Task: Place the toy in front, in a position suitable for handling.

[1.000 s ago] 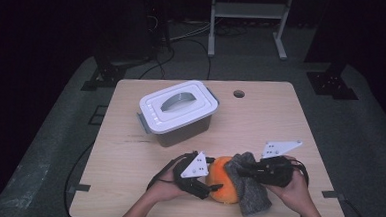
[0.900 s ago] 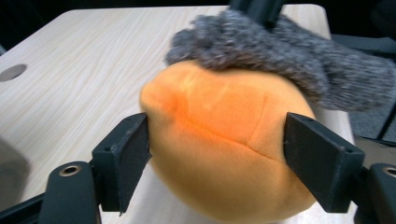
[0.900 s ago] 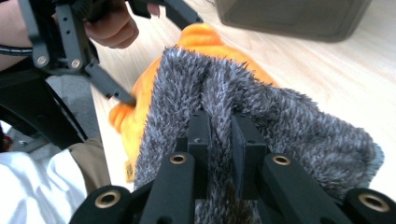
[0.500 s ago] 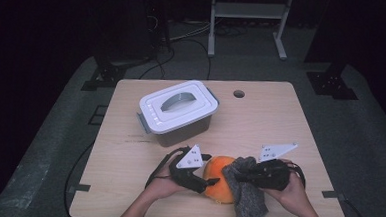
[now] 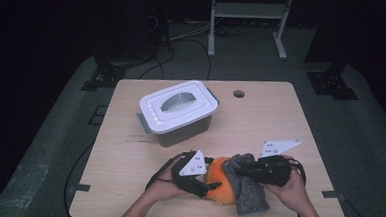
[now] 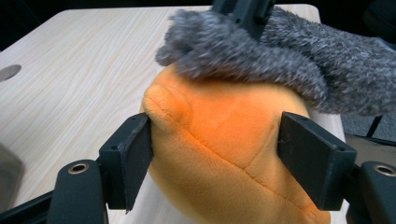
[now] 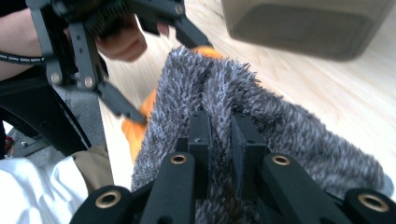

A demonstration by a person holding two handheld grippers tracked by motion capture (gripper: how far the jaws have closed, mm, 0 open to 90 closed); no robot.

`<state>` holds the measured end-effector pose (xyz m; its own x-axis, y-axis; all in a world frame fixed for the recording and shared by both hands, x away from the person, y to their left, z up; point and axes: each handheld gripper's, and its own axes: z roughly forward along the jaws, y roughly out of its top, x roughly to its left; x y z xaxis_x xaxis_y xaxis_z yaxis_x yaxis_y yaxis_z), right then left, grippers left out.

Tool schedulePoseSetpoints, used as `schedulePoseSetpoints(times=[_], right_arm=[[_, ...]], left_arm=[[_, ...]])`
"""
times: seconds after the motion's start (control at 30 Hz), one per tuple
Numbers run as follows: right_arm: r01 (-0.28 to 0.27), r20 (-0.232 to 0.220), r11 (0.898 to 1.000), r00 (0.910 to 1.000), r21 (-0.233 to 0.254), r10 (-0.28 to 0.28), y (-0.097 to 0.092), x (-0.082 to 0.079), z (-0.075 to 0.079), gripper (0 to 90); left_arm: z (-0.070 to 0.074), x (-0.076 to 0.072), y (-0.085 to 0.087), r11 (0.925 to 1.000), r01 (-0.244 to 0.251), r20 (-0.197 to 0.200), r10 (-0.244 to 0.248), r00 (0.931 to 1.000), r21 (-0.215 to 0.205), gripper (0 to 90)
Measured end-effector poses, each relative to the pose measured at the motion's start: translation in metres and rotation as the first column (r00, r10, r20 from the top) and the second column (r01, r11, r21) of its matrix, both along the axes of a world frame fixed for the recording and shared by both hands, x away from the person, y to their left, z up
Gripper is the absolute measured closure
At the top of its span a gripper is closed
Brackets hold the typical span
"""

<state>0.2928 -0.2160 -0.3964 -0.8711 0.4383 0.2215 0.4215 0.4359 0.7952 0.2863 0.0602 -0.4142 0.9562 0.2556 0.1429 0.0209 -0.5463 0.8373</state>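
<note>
High view: A wooden table (image 5: 128,150) carries a grey lidded storage box (image 5: 178,112) toward its far left. At the near edge, an orange plush toy (image 5: 220,182) rests on the tabletop between the two hands. The left gripper (image 5: 208,182) meets the toy from the left, and the right gripper (image 5: 242,167) reaches in from the right. A grey fuzzy cloth (image 5: 247,189) drapes over the right side of the toy and down onto the table. A round hole (image 5: 239,94) sits in the tabletop beyond the box.

Left gripper view: The left gripper (image 6: 219,149) has its two jaws on opposite flanks of the orange plush toy (image 6: 219,140). The left pad dents the plush, and the right pad lies against the opposite flank, so the toy is grasped. These jaws have just been closing slightly. The grey fuzzy cloth (image 6: 280,60) lies over the top of the toy, touching it.

Right gripper view: The right gripper (image 7: 219,135) is clenched on a fold of the grey fuzzy cloth (image 7: 280,135), the jaws nearly together with pile pinched between them. The orange plush toy (image 7: 135,126) shows at the cloth's left edge. The grey lidded storage box (image 7: 303,23) stands beyond.
</note>
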Motion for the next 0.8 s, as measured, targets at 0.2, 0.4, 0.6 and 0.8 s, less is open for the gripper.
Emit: schedulePoseSetpoints(times=[0.2,0.4,0.6,0.8], right_arm=[[-0.015,-0.023,1.0,0.9996,0.009,0.015,0.001,-0.003,-0.006,79.3],[-0.07,-0.024,0.998,0.9973,-0.001,0.07,0.015,-0.008,-0.007,79.4],[-0.045,0.019,0.999,0.9988,-0.001,0.045,0.011,-0.011,0.004,79.3],[-0.038,0.043,0.999,0.9984,0.01,0.037,0.015,-0.009,0.01,79.1]], left_arm=[[0.004,0.007,0.008,0.9993,-0.035,-0.043,0.035,0.9985,-0.007,26.1],[0.005,0.006,0.006,0.9997,-0.021,-0.076,0.019,0.9969,-0.015,26.5],[0.001,0.001,0.0,0.9999,0.005,-0.071,-0.006,0.9975,-0.016,28.3],[0.003,-0.007,-0.005,0.9986,0.052,-0.01,-0.052,0.9986,0.007,28.3]])
